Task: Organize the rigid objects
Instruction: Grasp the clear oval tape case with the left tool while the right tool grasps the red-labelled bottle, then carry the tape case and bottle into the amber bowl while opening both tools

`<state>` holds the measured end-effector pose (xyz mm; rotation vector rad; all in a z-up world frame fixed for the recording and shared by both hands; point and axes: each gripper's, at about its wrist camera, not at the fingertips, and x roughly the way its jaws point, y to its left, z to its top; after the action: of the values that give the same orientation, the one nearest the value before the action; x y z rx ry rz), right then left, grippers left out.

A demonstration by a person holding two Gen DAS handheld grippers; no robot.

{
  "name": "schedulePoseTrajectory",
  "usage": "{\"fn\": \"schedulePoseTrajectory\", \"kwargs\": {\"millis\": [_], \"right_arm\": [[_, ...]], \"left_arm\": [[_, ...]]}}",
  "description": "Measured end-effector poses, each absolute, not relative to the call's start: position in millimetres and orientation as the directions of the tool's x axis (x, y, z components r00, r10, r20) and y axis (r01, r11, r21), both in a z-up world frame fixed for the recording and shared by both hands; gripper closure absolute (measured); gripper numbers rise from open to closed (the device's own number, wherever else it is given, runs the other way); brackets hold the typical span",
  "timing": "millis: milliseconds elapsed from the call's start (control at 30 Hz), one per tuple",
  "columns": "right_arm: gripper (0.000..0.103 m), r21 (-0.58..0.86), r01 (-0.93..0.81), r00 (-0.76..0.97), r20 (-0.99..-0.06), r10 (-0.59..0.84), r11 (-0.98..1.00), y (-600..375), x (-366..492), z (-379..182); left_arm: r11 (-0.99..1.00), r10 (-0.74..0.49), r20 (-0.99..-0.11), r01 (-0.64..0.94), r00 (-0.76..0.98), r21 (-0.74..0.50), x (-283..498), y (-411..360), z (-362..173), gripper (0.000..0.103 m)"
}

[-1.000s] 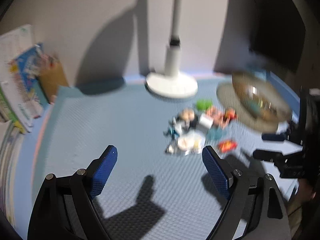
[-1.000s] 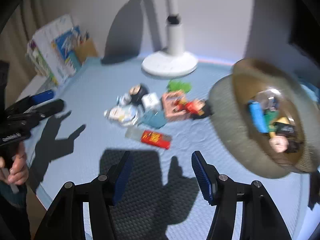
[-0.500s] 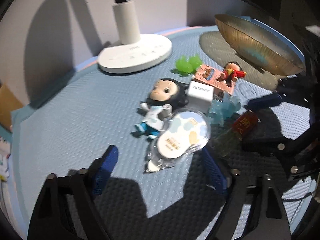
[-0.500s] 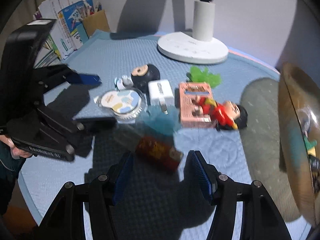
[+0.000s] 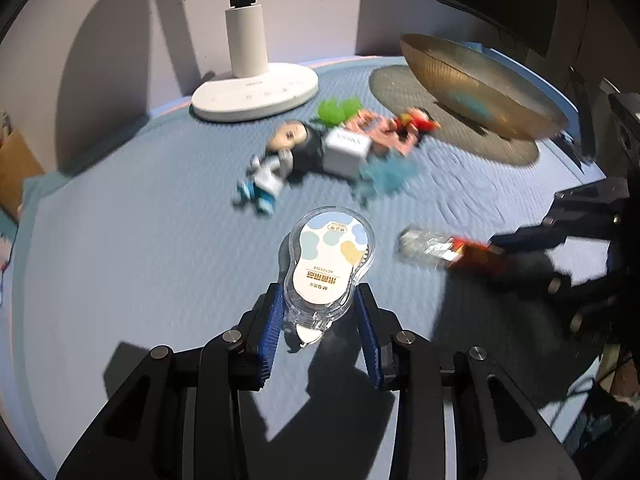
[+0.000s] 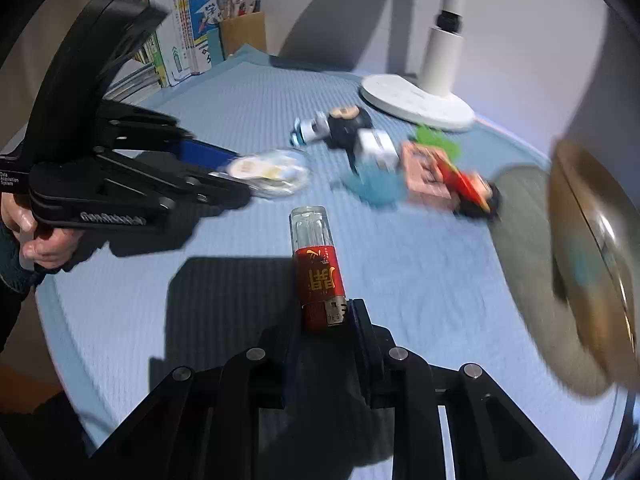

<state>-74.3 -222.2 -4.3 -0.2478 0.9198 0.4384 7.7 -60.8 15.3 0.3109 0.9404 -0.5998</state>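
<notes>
While the left gripper clamps the clear tape case by its narrow end between blue fingers, the right gripper is clenched on the red end of the lighter, clear end pointing away. Both items look lifted off the blue mat on the desk, though lift is hard to confirm. Rest of the pile sits mid-mat, blurred: dark-haired figure, white charger touching it, teal piece just beside the charger, pink box, red figure lying on the box edge, green piece near the lamp base. Brass bowl is to the right of the pile, tilted in view; contents can't be made out. In the right wrist view the left gripper and tape case show at left, with a hand on the handle; books stand at the far corner.
</notes>
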Motion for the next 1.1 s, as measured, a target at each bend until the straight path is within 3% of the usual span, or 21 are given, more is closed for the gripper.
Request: {"fn": "schedulePoseTrajectory", "kwargs": {"millis": [133, 233, 300, 500, 533, 567, 600, 667, 867, 1100], "right_arm": [[0.080, 0.022, -0.424, 0.512, -0.818, 0.260, 0.905, -242, -94, -4], [0.069, 0.053, -0.395, 0.499, -0.826, 0.262, 0.917, -246, -89, -3], [0.053, 0.045, -0.379, 0.512, -0.821, 0.251, 0.924, -243, -81, -2], [0.055, -0.044, -0.383, 0.546, -0.816, 0.188, 0.923, -217, -62, -6], [0.058, -0.052, -0.386, 0.552, -0.813, 0.185, 0.921, -215, -63, -6], [0.067, -0.058, -0.394, 0.556, -0.809, 0.188, 0.917, -211, -66, -7], [0.075, -0.059, -0.404, 0.558, -0.806, 0.195, 0.913, -210, -69, -7], [0.080, -0.061, -0.419, 0.561, -0.802, 0.205, 0.906, -208, -75, -7], [0.081, -0.001, -0.411, 0.558, -0.791, 0.251, 0.911, -229, -100, -6], [0.081, -0.012, -0.246, 0.592, -0.794, 0.141, 0.969, -296, -113, -6]], "left_arm": [[0.798, -0.347, -0.829, 0.603, 0.438, -0.015, -14, -53, 14, 0.070], [0.812, -0.317, -0.833, 0.583, 0.453, 0.008, -15, -55, 13, 0.048], [0.823, -0.291, -0.834, 0.567, 0.469, 0.032, -10, -61, 13, 0.038], [0.805, -0.301, -0.835, 0.592, 0.460, 0.036, 0, -84, 10, 0.042], [0.798, -0.313, -0.832, 0.602, 0.458, 0.031, -2, -87, 11, 0.053], [0.794, -0.323, -0.830, 0.607, 0.455, 0.024, -3, -88, 11, 0.057], [0.795, -0.322, -0.828, 0.606, 0.460, 0.028, -4, -89, 12, 0.057], [0.797, -0.318, -0.821, 0.603, 0.473, 0.038, -7, -89, 12, 0.057], [0.796, -0.350, -0.810, 0.606, 0.471, 0.009, -17, -93, 20, 0.057], [0.765, -0.395, -0.783, 0.644, 0.481, 0.009, -25, -118, 38, 0.057]]}}
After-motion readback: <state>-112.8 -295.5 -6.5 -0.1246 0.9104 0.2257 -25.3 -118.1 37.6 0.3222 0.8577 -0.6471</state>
